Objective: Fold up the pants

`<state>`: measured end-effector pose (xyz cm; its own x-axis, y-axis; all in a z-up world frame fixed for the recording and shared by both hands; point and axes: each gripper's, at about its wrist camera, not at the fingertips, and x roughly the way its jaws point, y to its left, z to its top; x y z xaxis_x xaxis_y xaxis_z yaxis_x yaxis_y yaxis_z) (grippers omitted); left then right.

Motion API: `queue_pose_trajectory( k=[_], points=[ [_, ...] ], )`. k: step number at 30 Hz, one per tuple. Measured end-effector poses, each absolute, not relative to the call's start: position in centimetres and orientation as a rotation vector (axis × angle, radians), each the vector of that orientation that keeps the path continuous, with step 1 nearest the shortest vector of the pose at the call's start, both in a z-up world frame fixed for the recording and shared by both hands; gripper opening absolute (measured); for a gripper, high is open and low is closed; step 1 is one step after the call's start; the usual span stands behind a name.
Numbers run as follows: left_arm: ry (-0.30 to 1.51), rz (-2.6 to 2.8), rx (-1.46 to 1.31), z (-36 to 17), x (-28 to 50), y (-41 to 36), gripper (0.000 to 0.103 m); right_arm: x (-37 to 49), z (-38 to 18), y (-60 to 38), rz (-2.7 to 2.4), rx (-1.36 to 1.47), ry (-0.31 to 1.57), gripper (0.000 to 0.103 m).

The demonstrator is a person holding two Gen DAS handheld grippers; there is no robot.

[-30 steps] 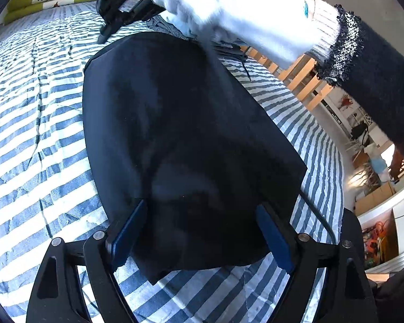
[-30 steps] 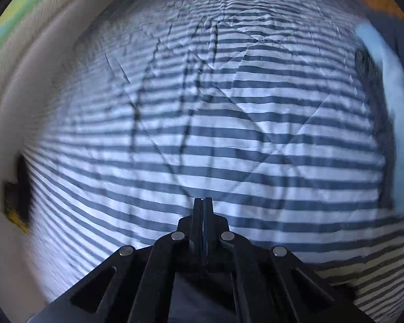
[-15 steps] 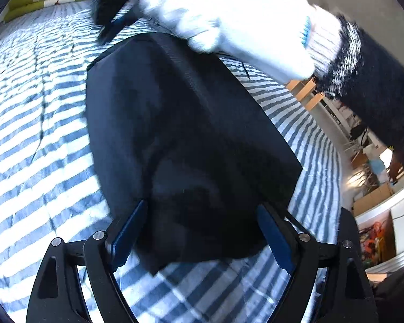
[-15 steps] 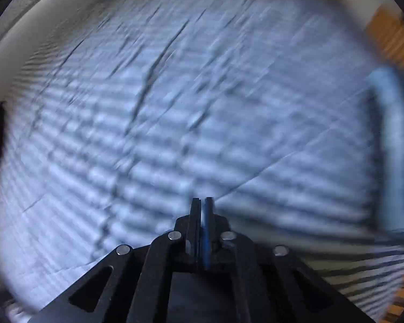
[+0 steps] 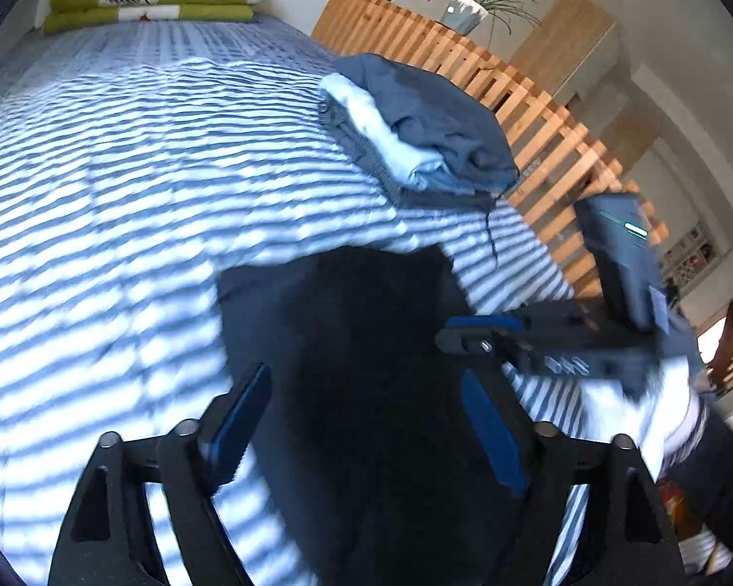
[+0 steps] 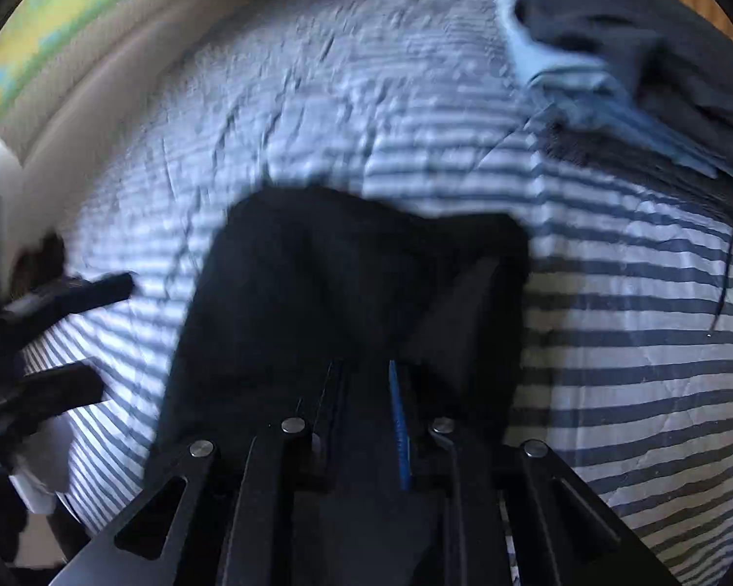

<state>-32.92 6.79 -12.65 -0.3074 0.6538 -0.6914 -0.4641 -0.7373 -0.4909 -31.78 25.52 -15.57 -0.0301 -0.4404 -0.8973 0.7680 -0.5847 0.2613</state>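
We find the black pants [image 5: 366,366] folded on the striped bed [image 5: 122,195], running toward twelve o'clock between the left gripper [image 5: 366,420]'s parted, closing fingers, while the right gripper [image 6: 366,390], nearer, has just opened slightly over them, gripping nothing.
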Motion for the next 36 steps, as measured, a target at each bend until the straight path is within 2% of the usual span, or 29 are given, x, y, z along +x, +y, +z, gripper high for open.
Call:
queue_pose_trajectory(
  k=[2,4,5,6,7,8,9,10,12,14,16,17,18,20,23,24,25,27,29,31,36],
  points=[
    [-0.22,2.053,-1.224,-13.2,-34.1,8.3,0.077,-33.1,-15.0,25.8,-1.737,1.333,0.286,0.016],
    [-0.186,2.072,-1.274,-14.5,-35.8,9.4,0.07,-34.8,-15.9,25.0,-1.768,1.337,0.298,0.016],
    [-0.176,2.093,-1.307,-15.2,-36.1,9.9,0.068,-35.8,-16.6,24.6,-1.794,1.343,0.326,0.012],
    [-0.173,2.129,-1.347,-16.1,-37.0,9.6,0.058,-36.8,-17.3,24.4,-1.832,1.357,0.342,0.011],
    [-0.178,2.147,-1.364,-17.1,-37.6,9.5,0.04,-38.1,-18.3,24.4,-1.866,1.388,0.348,0.008],
    [-0.201,2.149,-1.374,-17.5,-38.0,9.0,0.031,-38.8,-19.0,24.4,-1.891,1.4,0.361,0.0],
    [-0.246,2.142,-1.381,-17.6,-38.0,7.8,0.022,-39.6,-19.3,24.5,-1.894,1.41,0.346,0.0],
    [-0.272,2.135,-1.384,-17.4,-37.7,6.9,0.022,-40.1,-19.1,25.0,-1.884,1.424,0.292,0.0],
    [-0.236,2.144,-1.382,-17.3,-37.7,6.9,0.022,-40.4,-18.0,26.1,-1.98,1.375,0.275,0.008],
    [-0.171,2.152,-1.367,-16.6,-36.9,7.0,0.028,-41.1,-17.4,28.1,-1.966,1.382,0.14,0.009],
    [-0.146,2.161,-1.35,-15.5,-36.1,7.0,0.049,-41.1,-17.5,29.4,-1.914,1.422,0.067,0.01],
    [-0.136,2.157,-1.336,-15.2,-35.6,7.2,0.054,-40.8,-17.6,29.8,-1.893,1.426,0.067,0.013],
    [-0.119,2.14,-1.316,-14.6,-34.7,7.4,0.058,-40.4,-17.9,30.0,-1.856,1.437,0.065,0.017],
    [-0.084,2.11,-1.302,-14.1,-33.0,8.3,0.059,-39.3,-18.5,30.6,-1.785,1.458,0.074,0.041],
    [-0.039,2.04,-1.303,-13.9,-30.6,10.9,0.065,-38.2,-20.1,30.4,-1.726,1.481,0.079,0.038],
    [-0.017,2.016,-1.302,-13.9,-29.8,12.1,0.069,-38.1,-20.6,30.2,-1.683,1.493,0.046,0.033],
    [-0.009,1.997,-1.297,-13.7,-29.1,13.0,0.069,-37.9,-20.8,30.5,-1.622,1.511,-0.007,0.021],
    [-0.009,1.943,-1.283,-13.4,-28.0,15.0,0.069,-37.8,-20.8,30.6,-1.591,1.522,-0.044,0.019],
    [-0.008,1.931,-1.273,-13.2,-27.1,16.4,0.073,-37.5,-20.8,30.4,-1.585,1.507,-0.042,0.013],
    [-0.038,1.919,-1.266,-13.2,-26.4,17.4,0.078,-37.3,-20.1,30.6,-1.567,1.486,-0.069,0.012],
    [-0.123,1.934,-1.276,-14.5,-25.9,18.3,0.078,-35.9,-18.2,30.1,-1.51,1.425,-0.091,0.012]
  ],
)
